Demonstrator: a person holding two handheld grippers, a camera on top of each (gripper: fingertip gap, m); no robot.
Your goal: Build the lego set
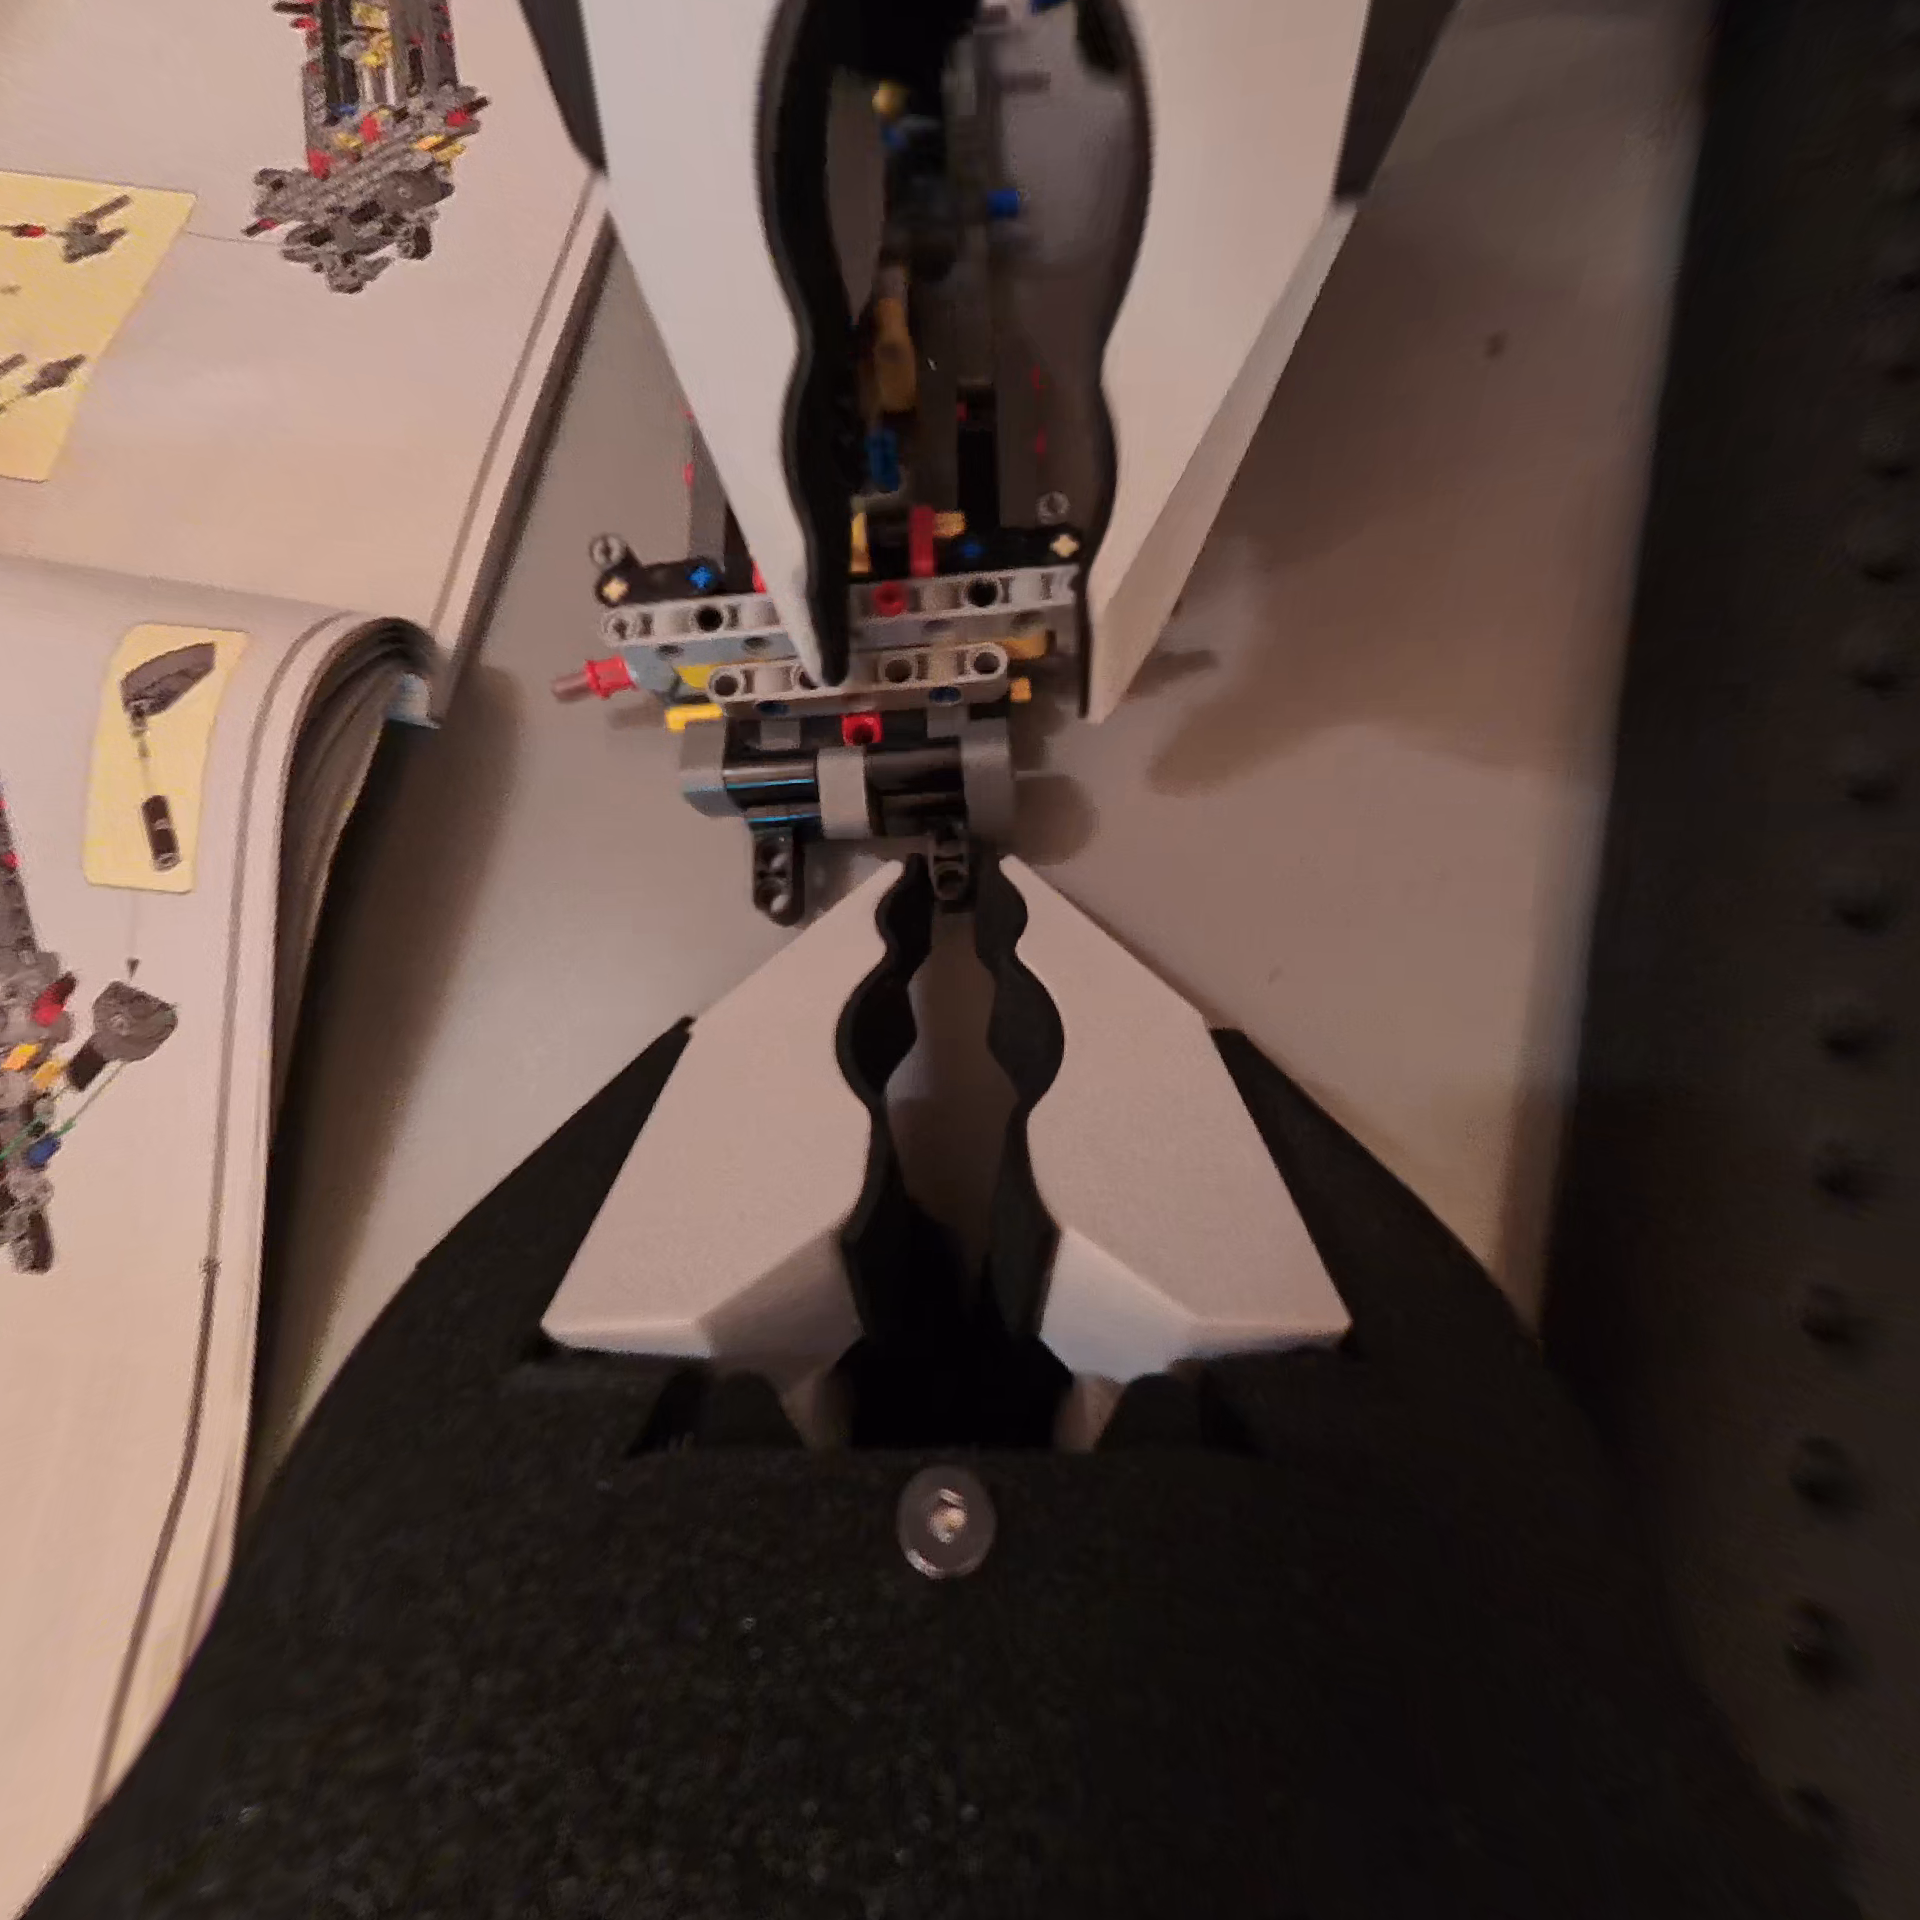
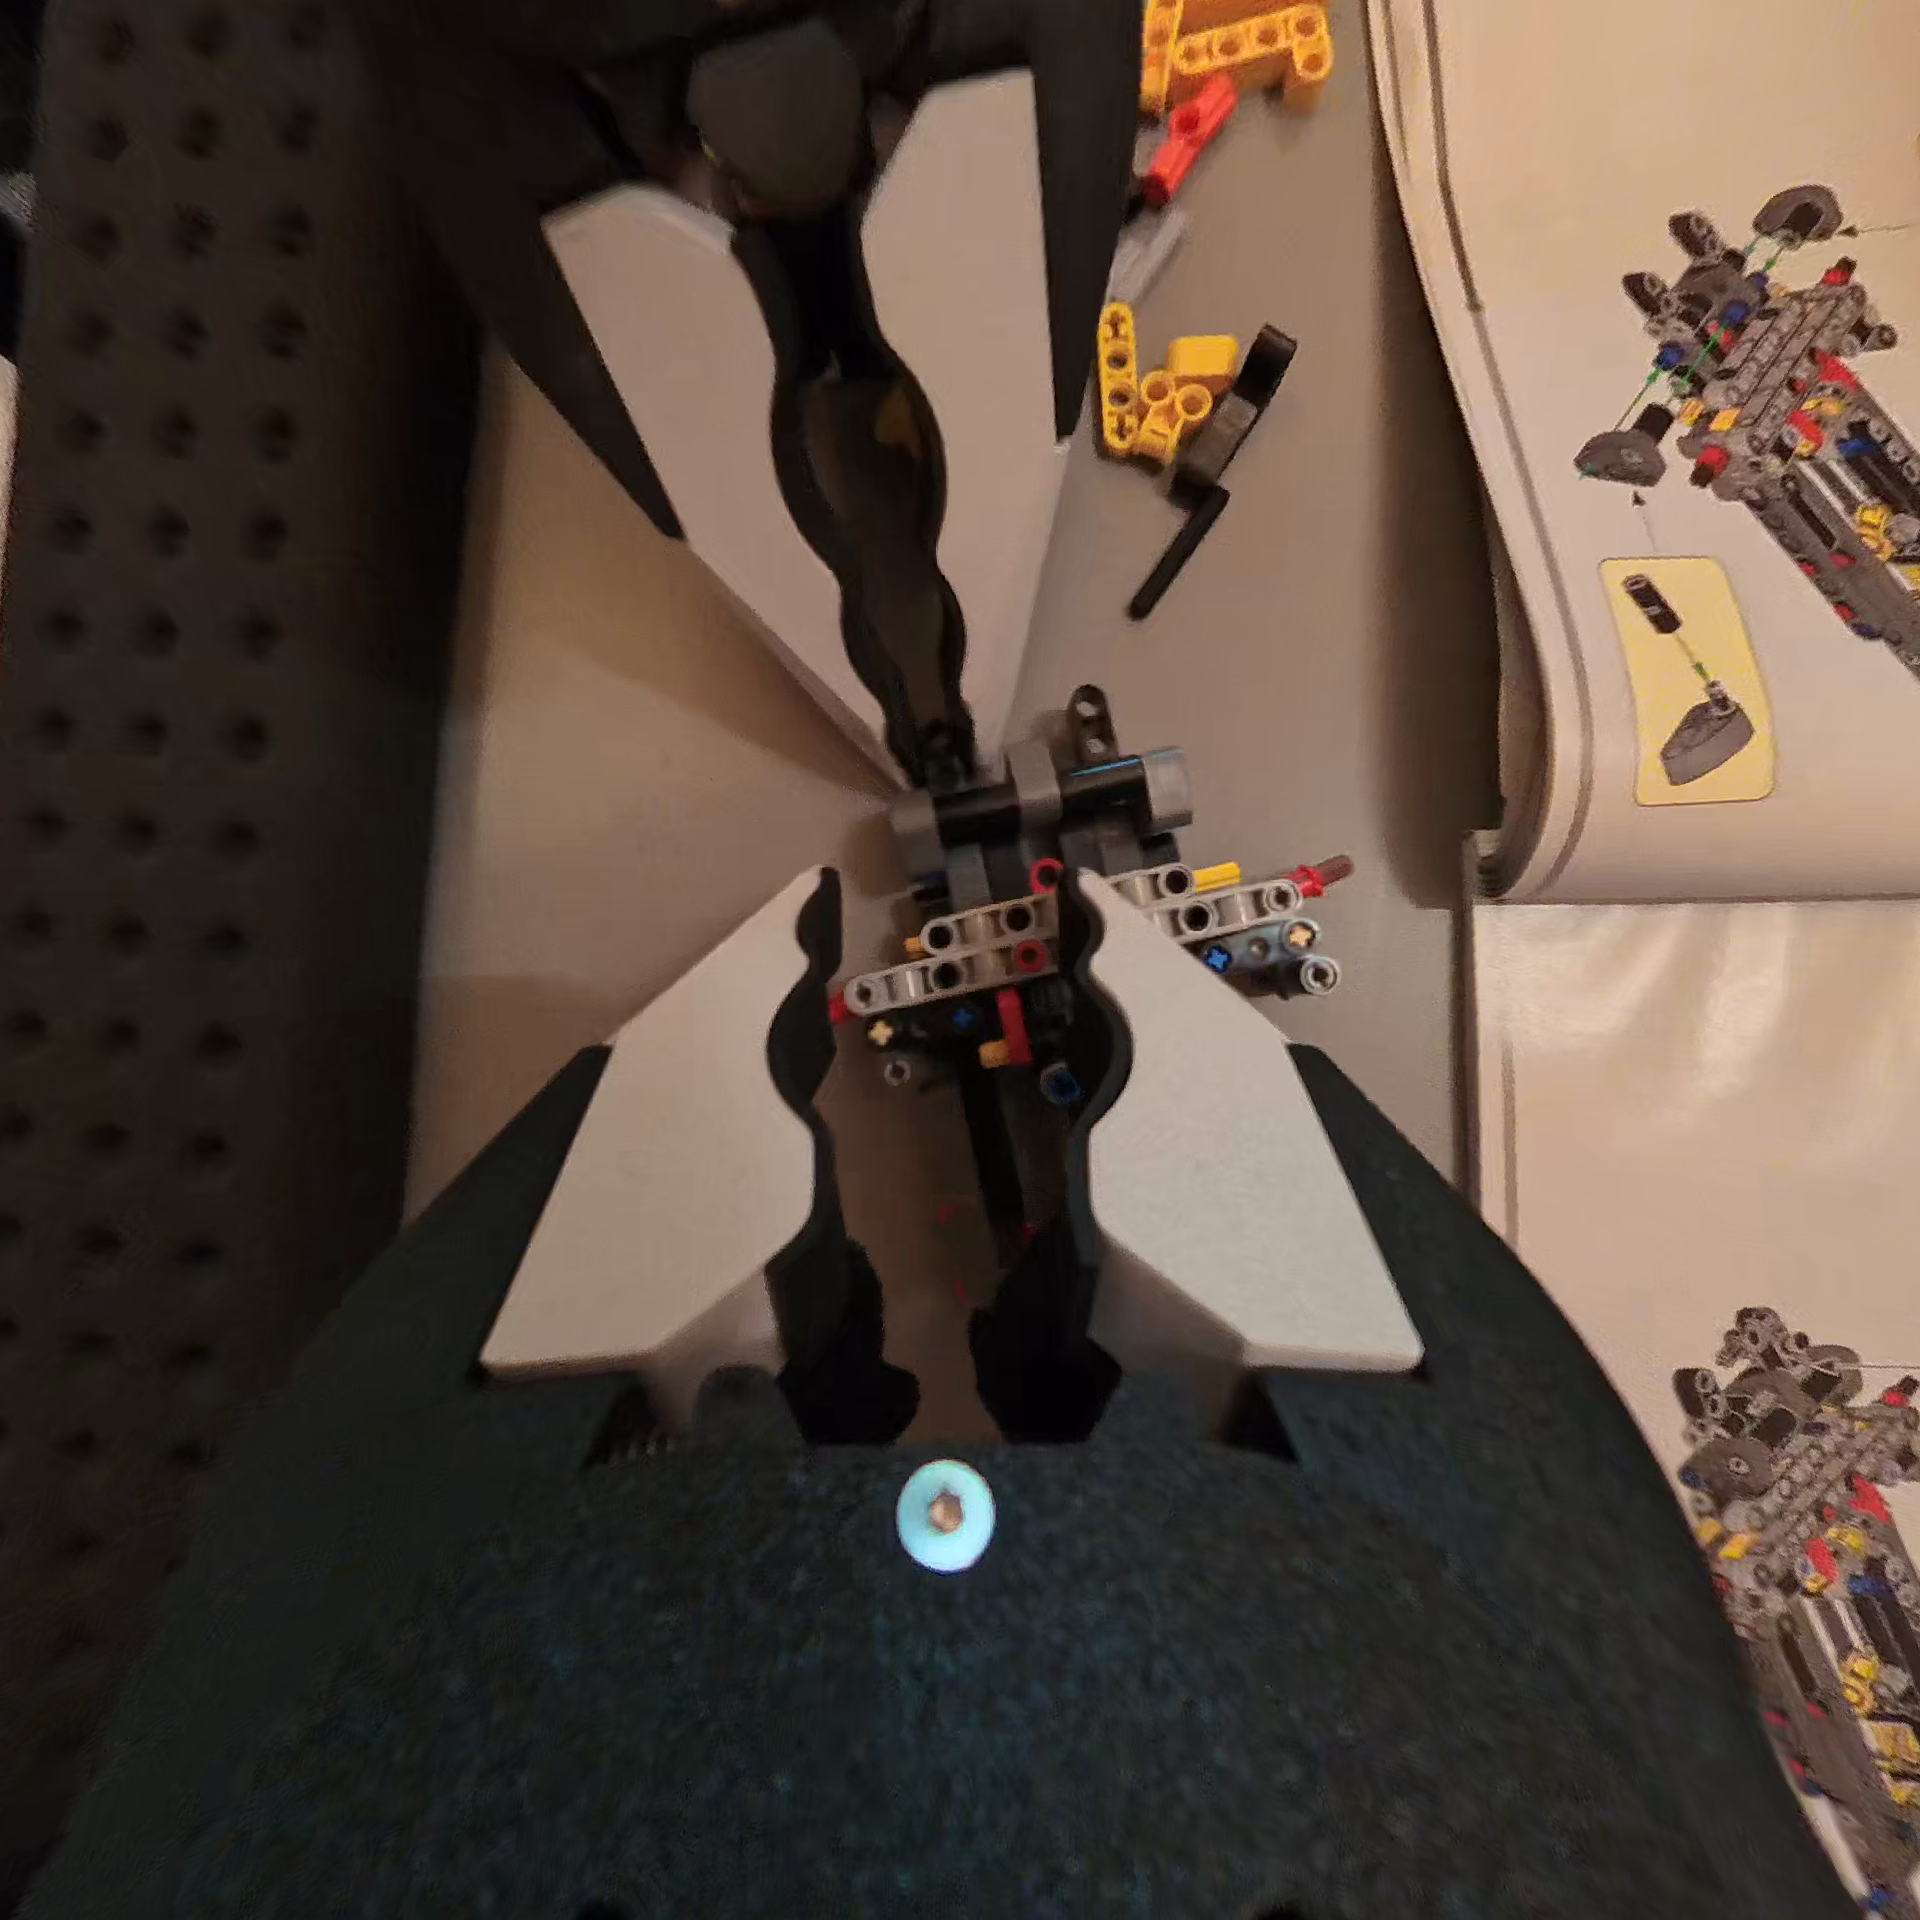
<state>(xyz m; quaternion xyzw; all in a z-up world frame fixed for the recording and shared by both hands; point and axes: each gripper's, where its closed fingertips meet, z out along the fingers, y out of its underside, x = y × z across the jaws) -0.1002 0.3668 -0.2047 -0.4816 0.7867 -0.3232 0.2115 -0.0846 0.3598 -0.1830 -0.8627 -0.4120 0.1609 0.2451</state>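
A small Technic assembly (image 1: 831, 790) of grey beams, black cylinders and red, blue and yellow pins is held above the white table. My right gripper (image 2: 954, 894) is shut on the assembly (image 2: 987, 935), one finger on each side of its grey beams. In the left wrist view the right gripper (image 1: 956, 675) comes in from the top. My left gripper (image 1: 948, 873) is shut on a small black connector (image 1: 948, 862) that sticks out of the assembly's black-and-grey cylinder end. In the right wrist view the left gripper (image 2: 935, 764) comes in from the top.
An open instruction booklet (image 1: 156, 416) lies beside the work spot; it also shows in the right wrist view (image 2: 1714, 727). Loose yellow beams (image 2: 1153, 395), a red piece (image 2: 1184, 135) and black pieces (image 2: 1236, 416) lie beyond the grippers. A dark perforated panel (image 2: 156, 623) borders the other side. Less than 4 cm separates the two grippers' tips. Left tips and right tips are each some 15 cm from the red piece (image 2: 1184, 135).
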